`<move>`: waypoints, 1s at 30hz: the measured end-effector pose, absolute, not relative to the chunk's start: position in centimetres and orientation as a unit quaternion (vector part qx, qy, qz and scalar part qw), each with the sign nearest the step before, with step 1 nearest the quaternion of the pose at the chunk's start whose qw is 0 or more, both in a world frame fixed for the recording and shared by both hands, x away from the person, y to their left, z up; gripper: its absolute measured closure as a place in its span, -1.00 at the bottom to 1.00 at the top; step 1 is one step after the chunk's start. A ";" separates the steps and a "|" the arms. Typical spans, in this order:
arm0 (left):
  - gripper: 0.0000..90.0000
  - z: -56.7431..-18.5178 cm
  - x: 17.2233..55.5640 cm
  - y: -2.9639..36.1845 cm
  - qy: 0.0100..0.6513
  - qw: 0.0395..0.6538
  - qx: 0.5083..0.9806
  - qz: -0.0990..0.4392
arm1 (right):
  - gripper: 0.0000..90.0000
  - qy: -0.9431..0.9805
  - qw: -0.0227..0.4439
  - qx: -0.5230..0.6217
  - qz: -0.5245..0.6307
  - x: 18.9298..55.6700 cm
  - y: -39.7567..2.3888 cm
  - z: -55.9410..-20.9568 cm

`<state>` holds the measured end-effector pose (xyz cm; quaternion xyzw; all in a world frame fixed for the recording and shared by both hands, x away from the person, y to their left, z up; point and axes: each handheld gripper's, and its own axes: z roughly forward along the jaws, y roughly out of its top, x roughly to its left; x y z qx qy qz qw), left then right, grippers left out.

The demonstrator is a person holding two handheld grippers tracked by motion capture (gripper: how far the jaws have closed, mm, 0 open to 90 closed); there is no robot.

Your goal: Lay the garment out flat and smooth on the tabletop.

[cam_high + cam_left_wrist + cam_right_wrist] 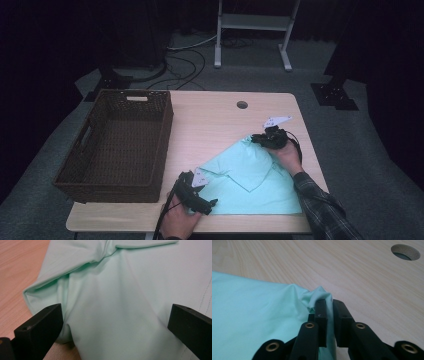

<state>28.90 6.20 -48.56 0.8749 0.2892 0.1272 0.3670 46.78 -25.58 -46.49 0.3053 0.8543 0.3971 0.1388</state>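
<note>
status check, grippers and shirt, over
Right gripper shut on shirt corner. Left gripper open, jaws astride the shirt's near edge. Shirt part-folded on table. Basket off to the left, nothing in the way.

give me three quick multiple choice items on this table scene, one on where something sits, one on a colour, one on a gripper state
1. Where does the wicker basket stand on the table?
A. at its left side
B. at its right side
C. on top of the shirt

2. What colour is the polo shirt?
A. dark red
B. mint green
C. black

3. How does the right gripper stand?
A. wide open above the basket
B. shut on a bunched edge of the shirt
C. lying loose on the floor

Key: 1 A, the high view shows the basket at the left; 2 B, the cloth is pale green; 3 B, its jaws pinch cloth in the right gripper view.
</note>
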 end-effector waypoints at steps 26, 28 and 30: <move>-1.00 -48.5 29.0 6.2 0.288 0.367 0.875 0.125 | -0.95 0.823 0.132 0.335 0.439 44.4 -28.6 -45.6; -1.00 -48.5 29.0 6.2 0.287 0.367 0.876 0.126 | -1.00 0.829 0.134 0.328 0.432 43.9 -28.6 -45.7; -1.00 -48.5 29.0 6.2 0.288 0.367 0.875 0.126 | -1.00 0.829 0.137 0.324 0.434 43.3 -28.8 -45.7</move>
